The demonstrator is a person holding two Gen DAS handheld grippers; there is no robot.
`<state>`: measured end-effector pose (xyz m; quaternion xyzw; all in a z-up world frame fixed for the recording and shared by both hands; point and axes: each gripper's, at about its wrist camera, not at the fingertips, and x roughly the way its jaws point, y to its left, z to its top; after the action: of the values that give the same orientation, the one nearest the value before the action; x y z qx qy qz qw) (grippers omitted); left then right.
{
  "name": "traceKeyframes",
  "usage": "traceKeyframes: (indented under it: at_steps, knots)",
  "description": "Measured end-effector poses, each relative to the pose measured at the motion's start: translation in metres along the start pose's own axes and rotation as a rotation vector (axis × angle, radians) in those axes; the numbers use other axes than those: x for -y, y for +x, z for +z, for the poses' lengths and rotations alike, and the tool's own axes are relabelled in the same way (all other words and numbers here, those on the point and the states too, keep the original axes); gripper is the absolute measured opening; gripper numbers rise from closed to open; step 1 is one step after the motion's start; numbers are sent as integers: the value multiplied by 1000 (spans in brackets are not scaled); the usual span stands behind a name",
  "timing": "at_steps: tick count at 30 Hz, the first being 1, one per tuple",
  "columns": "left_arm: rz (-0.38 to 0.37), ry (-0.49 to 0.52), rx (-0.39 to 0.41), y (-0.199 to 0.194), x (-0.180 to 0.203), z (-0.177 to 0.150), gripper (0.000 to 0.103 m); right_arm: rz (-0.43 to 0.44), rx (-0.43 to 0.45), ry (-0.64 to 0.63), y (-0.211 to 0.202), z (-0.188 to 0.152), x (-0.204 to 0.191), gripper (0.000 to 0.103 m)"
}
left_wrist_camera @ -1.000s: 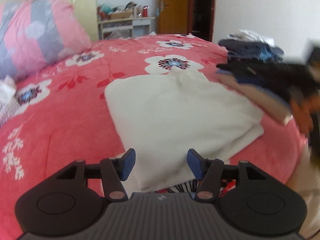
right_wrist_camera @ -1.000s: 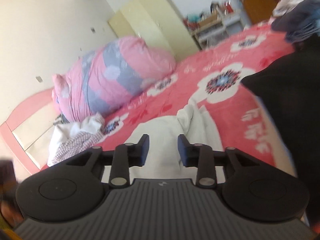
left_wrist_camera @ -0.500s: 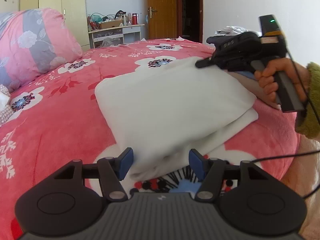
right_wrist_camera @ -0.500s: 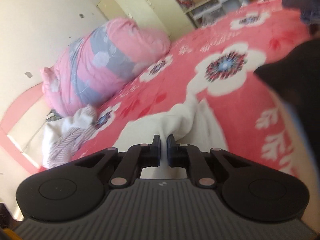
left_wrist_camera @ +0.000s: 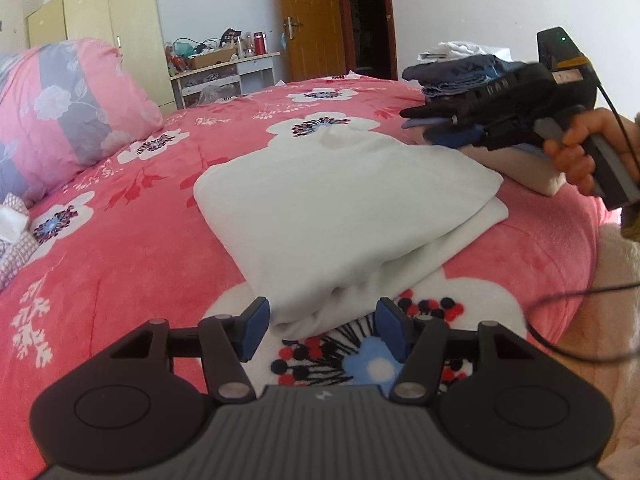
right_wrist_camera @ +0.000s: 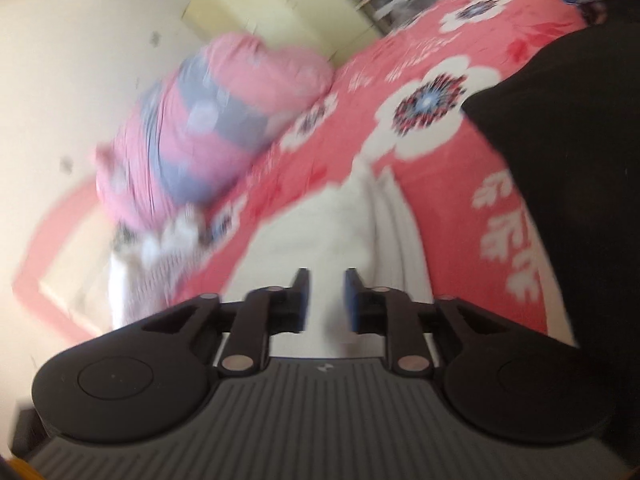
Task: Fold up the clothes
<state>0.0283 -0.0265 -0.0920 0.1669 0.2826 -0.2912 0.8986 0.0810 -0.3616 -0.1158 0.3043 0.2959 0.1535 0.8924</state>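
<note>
Your left gripper (left_wrist_camera: 320, 330) is black plastic with 2 blue pads (left_wrist_camera: 256, 322), silver pivot screws and a ribbed grey body. Your right gripper (left_wrist_camera: 430, 122) trails a black cable (left_wrist_camera: 568, 320) beside your hand (left_wrist_camera: 576, 152).

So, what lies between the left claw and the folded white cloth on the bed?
Nothing: in the left wrist view the left claw is open, and the near corner of the folded white cloth already reaches between its fingertips.
</note>
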Motion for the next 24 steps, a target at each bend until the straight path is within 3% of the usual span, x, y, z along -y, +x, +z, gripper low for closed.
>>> traceKeyframes:
  at_steps: [1, 3, 12, 16, 18, 20, 22, 24]
  knots:
    - [0, -2, -4, 0, 0, 0, 60, -24, -28, -48, 3, -4, -4, 20]
    - [-7, -15, -10, -3, -1, -1, 60, -47, -34, -95, 4, -9, -7, 0]
    - [78, -70, -15, -8, -10, -4, 59, -40, 124, -27, -23, -31, 0, 5]
    - [94, -87, 0, 6, -6, -1, 52, -48, 181, -17, -41, -44, -8, 6]
    - [105, -85, 10, 12, -4, -1, 44, -42, 201, -106, -48, -53, -22, 6]
    - [116, -91, 1, 19, -3, 0, 38, -34, 199, -286, -52, -65, -44, 7]
    - [128, -90, 8, 21, -3, -1, 35, -92, 165, -559, -48, -82, -71, 16]
    - [144, -68, 20, 21, -1, -2, 35, -204, 133, -852, -40, -105, -92, 28]
